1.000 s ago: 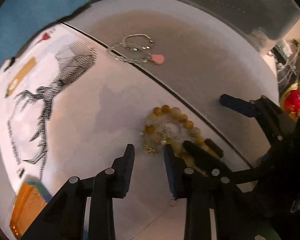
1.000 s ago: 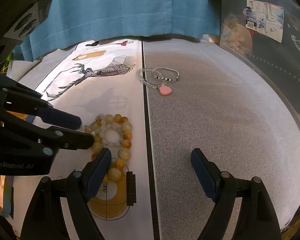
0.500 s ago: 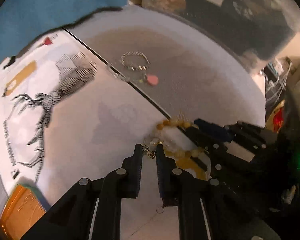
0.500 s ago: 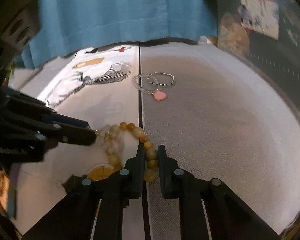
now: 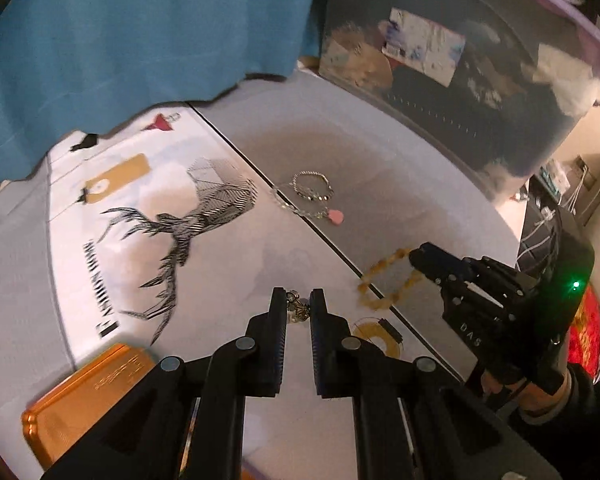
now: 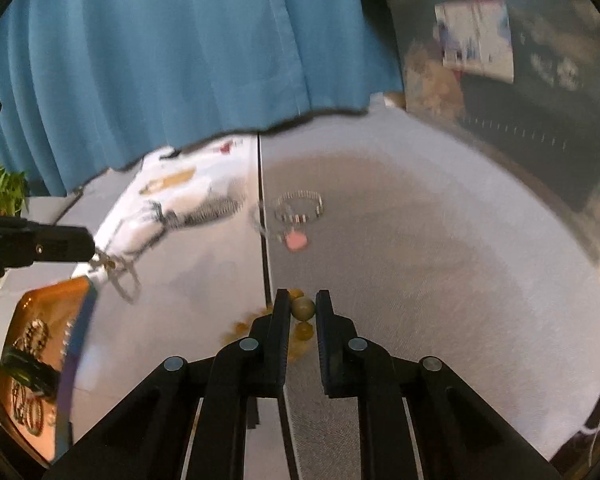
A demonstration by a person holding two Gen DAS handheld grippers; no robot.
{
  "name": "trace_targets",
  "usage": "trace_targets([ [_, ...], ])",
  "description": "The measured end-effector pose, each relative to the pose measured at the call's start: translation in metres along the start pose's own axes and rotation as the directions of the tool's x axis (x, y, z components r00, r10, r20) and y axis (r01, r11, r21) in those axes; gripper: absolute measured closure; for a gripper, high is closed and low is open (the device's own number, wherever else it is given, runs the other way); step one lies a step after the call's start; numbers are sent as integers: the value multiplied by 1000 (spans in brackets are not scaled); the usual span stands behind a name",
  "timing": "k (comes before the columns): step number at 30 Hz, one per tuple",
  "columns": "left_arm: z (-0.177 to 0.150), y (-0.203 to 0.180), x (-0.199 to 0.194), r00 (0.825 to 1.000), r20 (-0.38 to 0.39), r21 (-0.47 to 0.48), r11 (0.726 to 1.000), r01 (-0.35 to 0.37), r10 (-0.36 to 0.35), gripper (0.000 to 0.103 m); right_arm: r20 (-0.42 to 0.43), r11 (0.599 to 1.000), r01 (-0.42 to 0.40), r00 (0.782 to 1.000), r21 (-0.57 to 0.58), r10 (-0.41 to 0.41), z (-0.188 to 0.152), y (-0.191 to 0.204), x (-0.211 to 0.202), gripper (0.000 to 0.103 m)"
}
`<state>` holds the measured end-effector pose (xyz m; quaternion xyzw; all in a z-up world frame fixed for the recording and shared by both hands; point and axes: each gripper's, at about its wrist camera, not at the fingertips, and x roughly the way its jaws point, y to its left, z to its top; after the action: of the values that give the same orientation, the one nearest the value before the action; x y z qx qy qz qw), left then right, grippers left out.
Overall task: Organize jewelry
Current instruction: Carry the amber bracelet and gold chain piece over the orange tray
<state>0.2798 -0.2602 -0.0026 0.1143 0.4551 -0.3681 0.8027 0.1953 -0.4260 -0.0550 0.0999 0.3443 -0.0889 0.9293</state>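
Observation:
My left gripper [image 5: 298,307] is shut on a pale clear-bead bracelet with a gold charm [image 5: 295,309], lifted off the white deer-print sheet [image 5: 112,248]. In the right wrist view that bracelet [image 6: 118,274] dangles from the left gripper's tips [image 6: 90,245]. My right gripper [image 6: 303,307] is shut on one bead of an amber bead bracelet [image 6: 303,307], whose loop [image 5: 384,286] hangs below the right gripper [image 5: 416,258] above the grey mat. A silver bracelet [image 5: 312,187] and a clear chain with a pink heart charm [image 5: 335,217] lie on the mat further back.
An orange tin [image 5: 84,392] lies at the near left; the right wrist view shows jewelry inside it [image 6: 32,344]. A blue curtain [image 6: 180,60] hangs behind the table. A dark storage bin [image 5: 460,80] stands at the back right. A plant [image 6: 0,196] is at far left.
Both grippers shut on the tangled bead bracelets and rose. The pale bracelet went left with the left gripper, and the amber one came away with the right gripper.

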Motion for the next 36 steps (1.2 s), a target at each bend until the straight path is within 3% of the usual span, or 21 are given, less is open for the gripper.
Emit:
trace_targets([
  [9,-24,22,-112,988,107,-118,988,-103,115,94,41,997,-16,999,-76,19,17,39,-57,90],
  [18,-112,41,-203,955,144,-258,941,-218,261,94,21,978,-147,988,-146,152,1,101,-124,90],
  [28,-227,19,-245,929,150,-359,894,-269,340,94,-102,924,-296,955,-242,279,-61,175,-187,90],
  [36,-272,7,-253,921,158,-380,883,-276,356,94,-177,877,-355,933,-324,312,-99,217,-214,90],
])
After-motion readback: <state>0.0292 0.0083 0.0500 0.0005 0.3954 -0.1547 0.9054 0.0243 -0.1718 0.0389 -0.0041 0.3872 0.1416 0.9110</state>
